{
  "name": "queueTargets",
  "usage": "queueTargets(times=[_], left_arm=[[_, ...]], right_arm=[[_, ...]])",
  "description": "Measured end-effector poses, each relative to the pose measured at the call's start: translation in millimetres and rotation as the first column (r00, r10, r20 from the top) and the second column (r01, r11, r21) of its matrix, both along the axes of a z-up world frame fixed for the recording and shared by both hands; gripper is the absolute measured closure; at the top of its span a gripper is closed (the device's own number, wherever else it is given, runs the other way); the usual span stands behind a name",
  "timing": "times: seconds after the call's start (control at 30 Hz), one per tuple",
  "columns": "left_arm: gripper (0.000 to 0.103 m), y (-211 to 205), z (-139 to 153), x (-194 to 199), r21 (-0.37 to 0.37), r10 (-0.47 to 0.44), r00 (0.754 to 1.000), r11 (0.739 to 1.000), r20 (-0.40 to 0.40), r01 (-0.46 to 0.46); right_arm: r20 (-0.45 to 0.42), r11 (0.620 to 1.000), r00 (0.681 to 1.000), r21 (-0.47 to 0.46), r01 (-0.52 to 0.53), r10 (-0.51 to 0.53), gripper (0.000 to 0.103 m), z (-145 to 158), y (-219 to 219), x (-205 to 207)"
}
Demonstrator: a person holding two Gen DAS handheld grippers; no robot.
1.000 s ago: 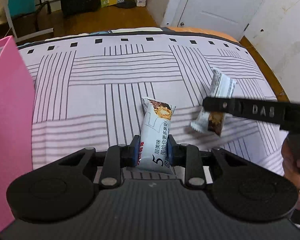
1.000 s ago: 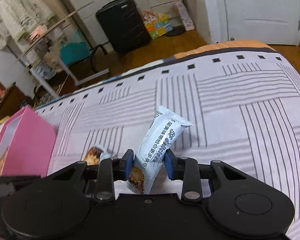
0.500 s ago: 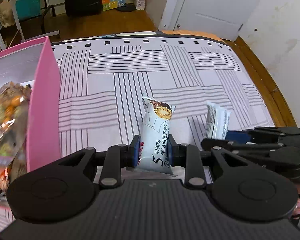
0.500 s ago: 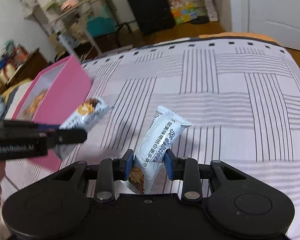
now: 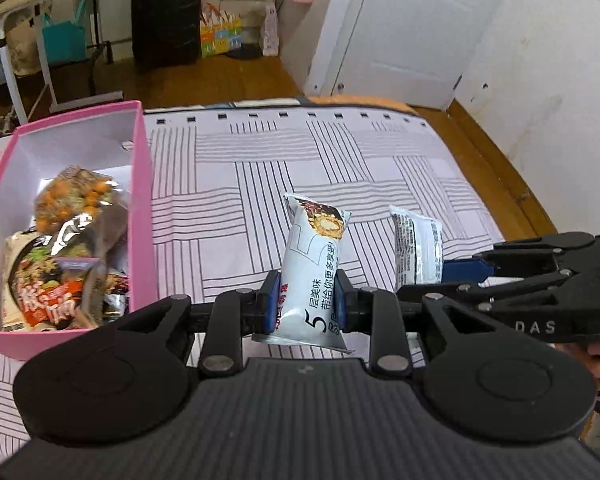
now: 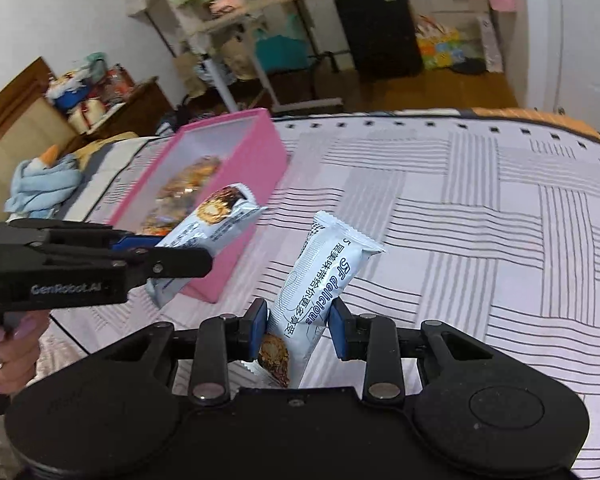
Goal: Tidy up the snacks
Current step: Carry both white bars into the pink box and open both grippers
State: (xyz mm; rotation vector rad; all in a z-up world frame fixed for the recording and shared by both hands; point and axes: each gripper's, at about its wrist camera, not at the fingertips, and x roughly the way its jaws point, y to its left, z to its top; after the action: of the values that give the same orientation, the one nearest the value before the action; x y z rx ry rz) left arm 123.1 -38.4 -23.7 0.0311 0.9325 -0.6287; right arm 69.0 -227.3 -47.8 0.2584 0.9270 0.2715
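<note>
My left gripper point(image 5: 306, 300) is shut on a white snack bar pack point(image 5: 314, 256), which stands upright between the blue pads above the striped bed cover. My right gripper point(image 6: 300, 328) is shut on a second white pack point(image 6: 328, 276), which tilts to the right. The two grippers hang side by side: the right gripper point(image 5: 432, 278) with its pack point(image 5: 416, 248) shows at the right of the left wrist view. The left gripper point(image 6: 176, 248) and its pack point(image 6: 216, 216) show in front of the pink box point(image 6: 260, 152). That open pink box point(image 5: 142, 200) holds several snack bags point(image 5: 60, 264).
The bed cover point(image 5: 260, 168) is white with grey stripes, and its right edge drops to a wooden floor point(image 5: 496, 168). A blue cloth point(image 6: 40, 184) lies behind the box. A black suitcase point(image 5: 166, 16), a folding table point(image 6: 236, 12) and a white door point(image 5: 412, 20) stand beyond the bed.
Both grippers rose with their packs and moved left toward the pink box. The box's inside and its snack bags came into the left wrist view.
</note>
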Motion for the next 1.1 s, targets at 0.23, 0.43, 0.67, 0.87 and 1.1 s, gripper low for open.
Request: queueTargets(times=[0.23, 0.43, 0.67, 0.87, 1.1], left_arm=[[0.077, 33, 18, -11, -0.038, 0.046, 0.998, 0.998, 0.036, -0.044], [0.077, 74, 37, -7, -0.061, 0.116, 0.99, 0.992, 0.076, -0.112], [0.077, 130, 47, 23, -0.089, 0.244, 0.966, 0.968, 0.091, -0.236], [0.077, 167, 25, 58, -0.068, 0.367, 0.929, 0.929, 0.056, -0.363], [0.077, 197, -23, 89, -0.04, 0.464, 0.886, 0.885, -0.001, -0.463]], right_arm=[[0.039, 0.994, 0.993, -0.031, -0.109, 0.11, 0.065, 25, 38, -4], [0.08, 0.971, 0.971, -0.103, -0.216, 0.224, 0.065, 53, 80, 24], [0.096, 0.951, 0.947, -0.069, -0.301, 0.306, 0.065, 53, 121, 75], [0.117, 0.94, 0.933, -0.066, -0.335, 0.34, 0.065, 31, 164, 115], [0.097, 0.898, 0.896, -0.13, -0.42, 0.433, 0.065, 5, 211, 143]])
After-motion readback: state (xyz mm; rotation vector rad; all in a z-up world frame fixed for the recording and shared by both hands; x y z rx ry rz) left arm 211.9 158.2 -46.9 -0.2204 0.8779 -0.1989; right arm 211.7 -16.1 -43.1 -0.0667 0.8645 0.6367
